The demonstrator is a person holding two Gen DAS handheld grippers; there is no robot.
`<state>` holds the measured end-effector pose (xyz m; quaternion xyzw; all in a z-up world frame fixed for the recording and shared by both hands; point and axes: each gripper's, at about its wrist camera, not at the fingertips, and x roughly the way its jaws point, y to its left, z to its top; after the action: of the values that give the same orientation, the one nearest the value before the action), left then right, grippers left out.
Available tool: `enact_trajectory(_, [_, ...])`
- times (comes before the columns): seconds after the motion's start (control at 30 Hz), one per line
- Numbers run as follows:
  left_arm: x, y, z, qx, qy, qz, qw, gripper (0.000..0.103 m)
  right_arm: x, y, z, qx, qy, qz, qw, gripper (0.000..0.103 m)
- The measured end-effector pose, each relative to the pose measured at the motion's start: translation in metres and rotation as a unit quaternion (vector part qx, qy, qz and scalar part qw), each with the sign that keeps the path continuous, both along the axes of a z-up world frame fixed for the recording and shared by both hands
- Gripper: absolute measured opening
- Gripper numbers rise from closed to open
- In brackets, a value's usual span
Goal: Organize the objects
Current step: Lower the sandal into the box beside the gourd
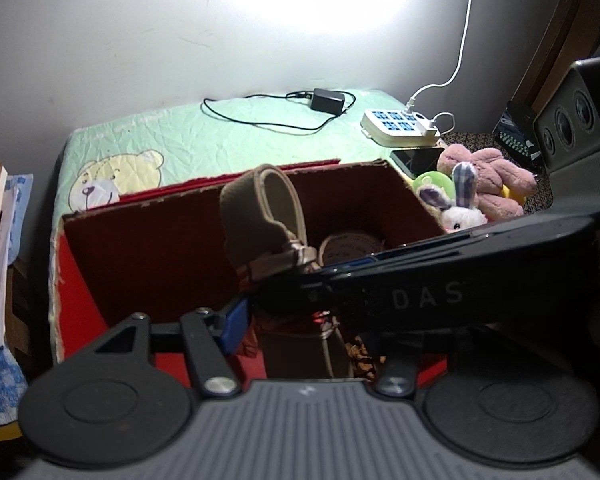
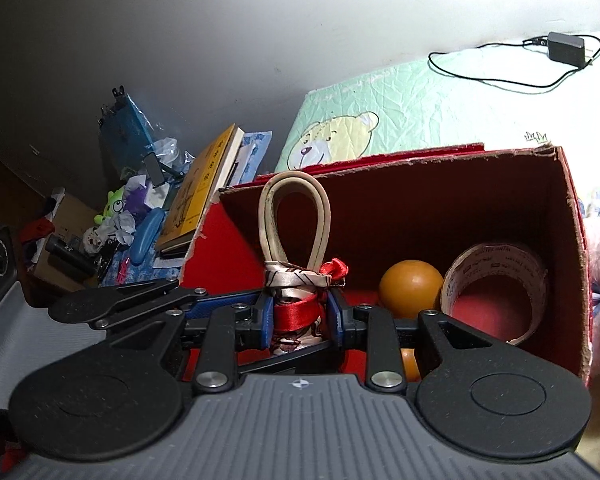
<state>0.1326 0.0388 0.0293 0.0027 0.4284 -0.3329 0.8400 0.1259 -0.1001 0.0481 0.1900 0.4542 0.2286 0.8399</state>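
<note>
Upright pouch (image 2: 296, 312), loop handle skyward, clamped in right hand-held gripper (image 2: 298, 316) over box (image 2: 572, 240).

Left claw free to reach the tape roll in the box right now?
Probably not. The right claw, shut on the looped bundle, crosses in front of the left claw; the tape roll lies beyond it in the box.

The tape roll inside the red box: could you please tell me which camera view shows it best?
The right wrist view: the tape roll stands on edge beside the orange ball, fully visible. The left wrist view shows only its top behind the right gripper.
</note>
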Motion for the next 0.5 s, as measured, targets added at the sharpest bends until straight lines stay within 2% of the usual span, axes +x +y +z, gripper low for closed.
enact_trajectory(0.37, [0.020,-0.010,-0.035,0.038,0.053,-0.007,0.9978,0.053,0.030,0.009,-0.035,-0.014,0.101,0.008,0.995,0.029])
enact_trajectory(0.5, [0.024,-0.012,-0.043,0.048,0.067,-0.007,0.9966,0.051,0.035,0.009,-0.045,-0.022,0.124,0.003,0.992,0.029])
